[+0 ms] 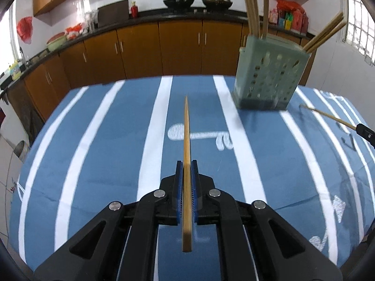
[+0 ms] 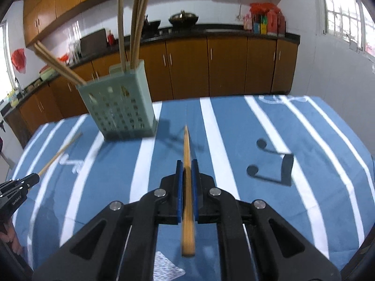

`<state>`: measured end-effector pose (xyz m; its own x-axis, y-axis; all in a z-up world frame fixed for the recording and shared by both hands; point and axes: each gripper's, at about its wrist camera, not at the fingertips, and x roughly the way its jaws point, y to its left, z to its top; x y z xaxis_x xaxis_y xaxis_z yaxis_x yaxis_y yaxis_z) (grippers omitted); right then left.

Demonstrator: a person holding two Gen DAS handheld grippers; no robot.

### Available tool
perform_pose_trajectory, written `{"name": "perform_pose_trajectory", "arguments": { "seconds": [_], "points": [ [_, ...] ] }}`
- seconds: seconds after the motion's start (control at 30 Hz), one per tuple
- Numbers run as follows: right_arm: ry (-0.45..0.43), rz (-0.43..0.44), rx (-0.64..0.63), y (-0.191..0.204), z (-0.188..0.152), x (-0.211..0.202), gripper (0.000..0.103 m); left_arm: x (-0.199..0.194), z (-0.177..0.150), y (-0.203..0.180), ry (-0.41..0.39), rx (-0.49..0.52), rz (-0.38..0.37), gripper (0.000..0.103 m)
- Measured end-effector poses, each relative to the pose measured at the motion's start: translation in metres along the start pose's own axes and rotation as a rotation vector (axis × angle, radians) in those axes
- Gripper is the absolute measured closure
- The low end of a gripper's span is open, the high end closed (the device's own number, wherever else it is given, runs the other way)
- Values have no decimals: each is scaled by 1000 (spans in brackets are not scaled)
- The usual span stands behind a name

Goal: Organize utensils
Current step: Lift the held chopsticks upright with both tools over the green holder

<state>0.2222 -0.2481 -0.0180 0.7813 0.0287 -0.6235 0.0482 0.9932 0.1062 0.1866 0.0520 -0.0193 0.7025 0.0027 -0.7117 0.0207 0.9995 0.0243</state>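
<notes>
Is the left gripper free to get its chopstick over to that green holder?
Probably yes. The left gripper, shut on its chopstick, has only bare tablecloth between it and the green holder. The chopsticks already inside leave part of the opening free.

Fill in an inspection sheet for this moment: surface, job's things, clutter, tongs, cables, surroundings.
Surface: blue tablecloth with white stripes covers the table.
Job's things: green perforated utensil holder stands upright, with several chopsticks in it; some lean outward.
Clutter: nothing seen on the cloth.
Tongs: left tongs shut on a chopstick; right tongs shut on another chopstick. Both chopsticks point forward.
Cables: a thin wire runs on the back wall.
Surroundings: wooden kitchen cabinets, dark counter with woks, window at right.
</notes>
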Motion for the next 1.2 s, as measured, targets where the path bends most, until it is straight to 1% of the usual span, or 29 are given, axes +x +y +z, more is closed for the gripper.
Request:
{"name": "perform_pose_trajectory", "arguments": {
  "seconds": [0.43,0.53,0.63,0.77,0.87,1.03,1.13,1.2],
  "points": [
    [-168,41,25,0,32,-49,95,-65,41,14,-198,-65,-72,96],
    [-191,46,29,1,36,-53,95,-73,46,14,-225,-64,-71,96],
    [-199,46,27,2,39,-56,95,-76,49,12,-236,-60,-72,96],
    [-212,56,12,4,45,-61,95,-82,56,7,-250,-48,-95,96],
    [-239,87,4,8,58,-72,95,-93,66,4,-278,-36,-128,96],
    [-299,194,17,15,88,-102,95,-116,85,-5,-338,-17,-186,96],
    [-338,247,17,20,103,-119,95,-131,98,-13,-385,-9,-228,96],
    [-377,265,10,25,114,-129,95,-140,108,-19,-427,-14,-251,96]
  ]
}}
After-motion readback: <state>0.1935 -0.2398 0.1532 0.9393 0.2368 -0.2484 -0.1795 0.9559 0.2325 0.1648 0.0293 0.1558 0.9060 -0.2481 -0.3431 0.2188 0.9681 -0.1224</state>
